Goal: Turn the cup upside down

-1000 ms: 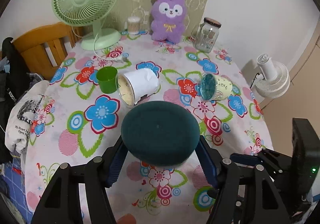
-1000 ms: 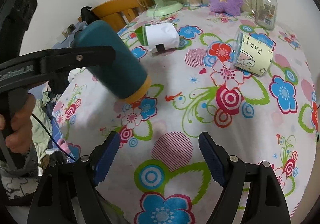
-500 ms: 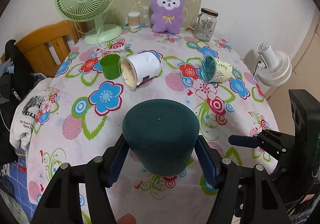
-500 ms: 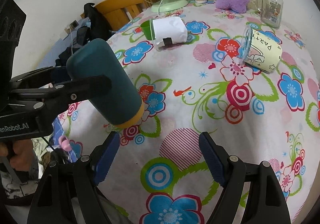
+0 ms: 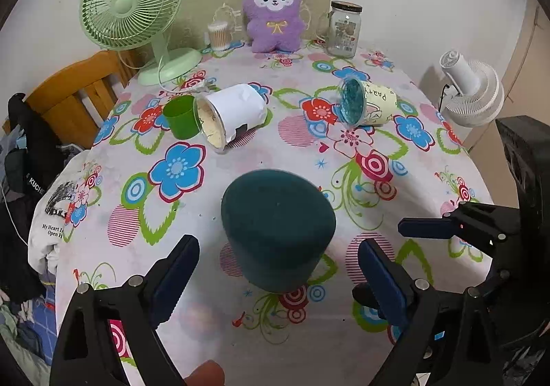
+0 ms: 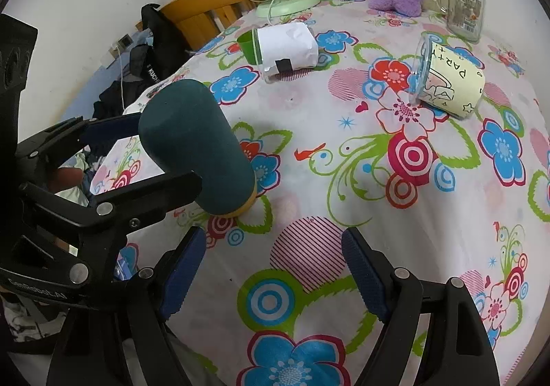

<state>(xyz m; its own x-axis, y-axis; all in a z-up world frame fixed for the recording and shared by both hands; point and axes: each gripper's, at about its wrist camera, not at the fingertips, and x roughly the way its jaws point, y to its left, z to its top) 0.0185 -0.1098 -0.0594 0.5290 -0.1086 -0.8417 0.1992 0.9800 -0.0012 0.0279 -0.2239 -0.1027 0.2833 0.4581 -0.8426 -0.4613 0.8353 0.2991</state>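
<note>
- Fingers (image 5: 178,262) of the left gripper (image 5: 275,269) are standing wide apart on either side of the dark teal cup (image 5: 278,227), touching neither flank.
- Cup is sitting mouth-down on the flowered tabletop (image 5: 343,317), flat base facing up, a sliver of its yellow rim showing at the cloth in the right wrist view.
- Judging by this, the flip is effectively finished and the release step is in hand.
- Next move is calling for a straight retreat of the left gripper, keeping both fingers off the cup to avoid toppling it.
- Right gripper (image 6: 275,269) is hanging over bare cloth just beside the cup, its fingers parted and holding nothing.
- Farther back, a white-wrapped jar (image 5: 230,117) and a yellow party cup (image 5: 367,104) are lying on their sides.
</note>
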